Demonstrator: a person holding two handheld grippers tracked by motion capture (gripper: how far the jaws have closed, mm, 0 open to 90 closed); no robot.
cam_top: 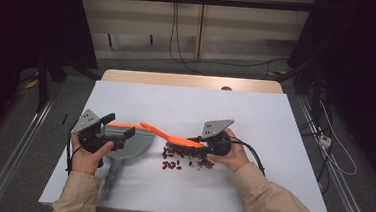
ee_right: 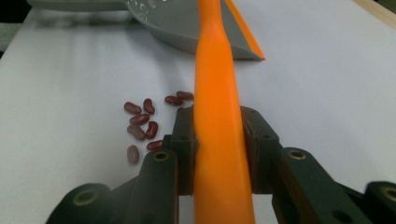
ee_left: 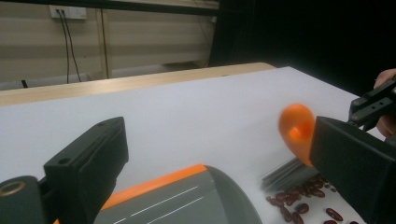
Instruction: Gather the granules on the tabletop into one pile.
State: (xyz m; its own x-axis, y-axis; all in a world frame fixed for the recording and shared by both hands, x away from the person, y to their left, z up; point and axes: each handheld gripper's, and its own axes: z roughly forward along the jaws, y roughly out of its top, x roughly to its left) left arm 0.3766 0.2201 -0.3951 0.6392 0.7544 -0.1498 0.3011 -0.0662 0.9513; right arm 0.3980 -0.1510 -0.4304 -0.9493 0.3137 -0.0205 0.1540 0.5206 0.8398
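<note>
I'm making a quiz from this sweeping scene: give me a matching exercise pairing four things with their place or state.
1. orange plastic brush
2. grey dustpan with orange lip
3. dark red kidney beans
4. left gripper

a. scattered loose on the white tabletop
b. clamped between the right gripper's jaws
c. jaws open, above the pan
d. lying flat left of the beans

Pairs: 1-b, 2-d, 3-a, 4-c

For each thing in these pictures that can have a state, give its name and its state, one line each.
Right tool: shut on the orange brush handle.
Left tool: open, poised over the dustpan.
Orange brush: held, bristles down at the beans.
Dustpan: lying flat on the table, no beans seen in it.
Red beans: scattered loose on the table, beside the dustpan.
</note>
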